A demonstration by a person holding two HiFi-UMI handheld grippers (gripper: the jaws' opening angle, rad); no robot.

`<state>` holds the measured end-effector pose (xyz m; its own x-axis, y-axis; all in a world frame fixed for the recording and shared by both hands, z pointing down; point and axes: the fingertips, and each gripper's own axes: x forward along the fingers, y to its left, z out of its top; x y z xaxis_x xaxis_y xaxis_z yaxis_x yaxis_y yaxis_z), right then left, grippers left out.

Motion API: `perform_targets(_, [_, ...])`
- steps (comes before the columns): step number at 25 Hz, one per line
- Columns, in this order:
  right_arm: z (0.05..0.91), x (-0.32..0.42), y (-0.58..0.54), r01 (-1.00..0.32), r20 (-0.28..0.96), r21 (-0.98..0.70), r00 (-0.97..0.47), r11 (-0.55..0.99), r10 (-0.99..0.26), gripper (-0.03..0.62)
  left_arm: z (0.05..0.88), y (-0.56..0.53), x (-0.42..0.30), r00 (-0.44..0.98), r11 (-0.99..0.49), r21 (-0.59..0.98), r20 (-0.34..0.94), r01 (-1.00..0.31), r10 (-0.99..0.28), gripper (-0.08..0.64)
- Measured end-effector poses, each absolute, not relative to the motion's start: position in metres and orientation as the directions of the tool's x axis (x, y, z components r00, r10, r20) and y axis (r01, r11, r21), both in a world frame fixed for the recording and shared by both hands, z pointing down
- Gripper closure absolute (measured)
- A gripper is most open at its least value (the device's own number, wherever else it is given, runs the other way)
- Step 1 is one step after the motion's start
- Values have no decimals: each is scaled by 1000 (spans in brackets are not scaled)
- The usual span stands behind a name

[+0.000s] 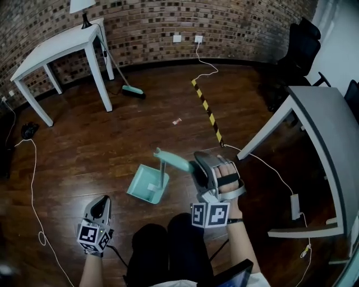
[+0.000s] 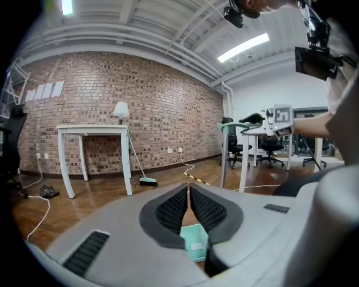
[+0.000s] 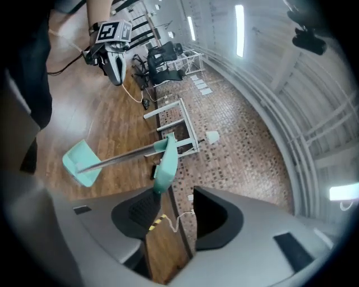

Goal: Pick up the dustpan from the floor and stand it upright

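A dark wooden plank floor runs to a curved brick wall carrying two sockets. One mint-green plastic dustpan rests its pan on the floor, with its metal pole rising to a mint grip. Beyond the dustpan stand one white desk bearing one lamp, one green-headed broom and one yellow-black striped strip. To the dustpan's right is one grey desk. Of the two grippers, the right gripper is open, with the grip at one jaw's tip. The left gripper is closed and empty, nearer the person than the dustpan.
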<state>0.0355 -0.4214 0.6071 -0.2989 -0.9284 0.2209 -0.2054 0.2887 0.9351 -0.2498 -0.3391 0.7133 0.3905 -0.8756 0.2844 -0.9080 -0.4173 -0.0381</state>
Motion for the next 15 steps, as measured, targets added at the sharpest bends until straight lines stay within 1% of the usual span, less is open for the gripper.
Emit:
perform_targets(2, [619, 39, -414, -260, 312, 881, -305, 394, -900, 403, 682, -333, -243, 384, -413, -28, 309, -910, -870, 537])
perform_targets(5, [631, 44, -403, -264, 421, 832, -271, 487, -866, 402, 639, -320, -237, 370, -396, -6, 346, -918, -863, 537])
perform_targets(7, [631, 49, -395, -283, 479, 799, -233, 531, -846, 342, 609, -310, -236, 364, -390, 6, 371, -921, -854, 537])
perform_targets(11, [615, 65, -370, -374, 552, 736, -149, 564, -820, 341, 550, -290, -243, 353, -379, 19, 409, -925, -841, 536])
perform_targets(15, [581, 75, -350, -434, 595, 695, -101, 574, -797, 341, 486, -286, -253, 344, -366, 22, 399, -930, -850, 536])
